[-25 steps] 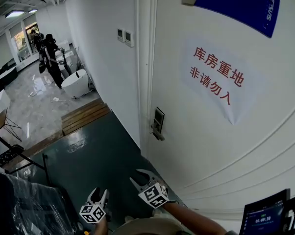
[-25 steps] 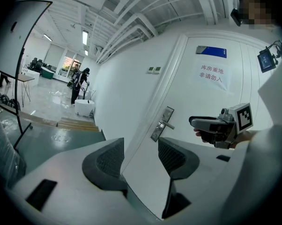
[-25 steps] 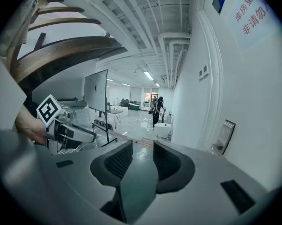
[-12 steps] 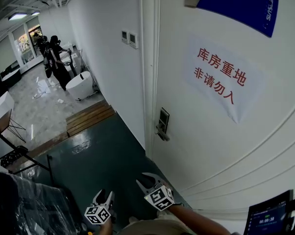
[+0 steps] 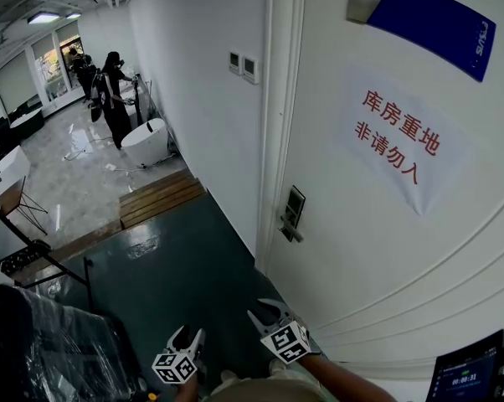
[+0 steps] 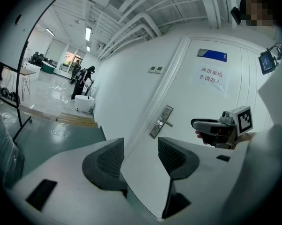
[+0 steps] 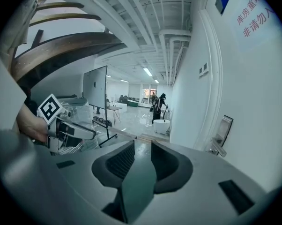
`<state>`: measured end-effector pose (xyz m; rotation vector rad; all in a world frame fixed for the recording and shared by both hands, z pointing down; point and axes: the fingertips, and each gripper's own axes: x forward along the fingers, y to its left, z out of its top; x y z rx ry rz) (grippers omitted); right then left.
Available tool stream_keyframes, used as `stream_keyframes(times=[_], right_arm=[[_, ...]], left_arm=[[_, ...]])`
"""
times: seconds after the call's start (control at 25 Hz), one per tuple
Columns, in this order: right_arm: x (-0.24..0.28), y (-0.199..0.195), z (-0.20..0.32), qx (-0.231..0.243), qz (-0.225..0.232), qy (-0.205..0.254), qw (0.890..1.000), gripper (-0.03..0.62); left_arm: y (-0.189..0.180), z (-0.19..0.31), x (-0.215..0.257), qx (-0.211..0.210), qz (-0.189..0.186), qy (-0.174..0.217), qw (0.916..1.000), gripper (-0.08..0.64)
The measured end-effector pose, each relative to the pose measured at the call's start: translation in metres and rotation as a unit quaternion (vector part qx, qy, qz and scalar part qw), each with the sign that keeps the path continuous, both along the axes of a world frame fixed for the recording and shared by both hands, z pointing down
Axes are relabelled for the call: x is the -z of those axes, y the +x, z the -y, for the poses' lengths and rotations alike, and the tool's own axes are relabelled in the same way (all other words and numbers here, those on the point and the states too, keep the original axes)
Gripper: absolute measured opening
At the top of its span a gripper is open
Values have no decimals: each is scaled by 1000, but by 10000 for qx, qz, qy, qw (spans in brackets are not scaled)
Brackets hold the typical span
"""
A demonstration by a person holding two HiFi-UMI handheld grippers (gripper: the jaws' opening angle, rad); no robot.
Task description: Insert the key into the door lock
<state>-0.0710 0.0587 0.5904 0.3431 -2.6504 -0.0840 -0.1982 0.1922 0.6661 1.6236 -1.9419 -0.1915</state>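
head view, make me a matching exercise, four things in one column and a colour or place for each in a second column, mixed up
Things:
1 lock
2 sign
3 notice
4 tub

Colour or place:
a blue
b on the floor, far left
c red characters
d silver

Pairs: 1-d, 2-a, 3-c, 4-b

A dark green floor [image 5: 177, 258] carries wooden planks [image 5: 156, 198], with a white tub [image 5: 143, 141] beyond.
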Motion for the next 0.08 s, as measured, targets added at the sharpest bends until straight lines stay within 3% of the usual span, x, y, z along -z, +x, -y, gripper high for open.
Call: stream_keyframes(times=[0.08], right_arm=[[-1, -1, -2, -42, -40, 11, 10000, 120]], left_arm=[[-2, -2, -2, -44, -16, 2, 10000, 245]])
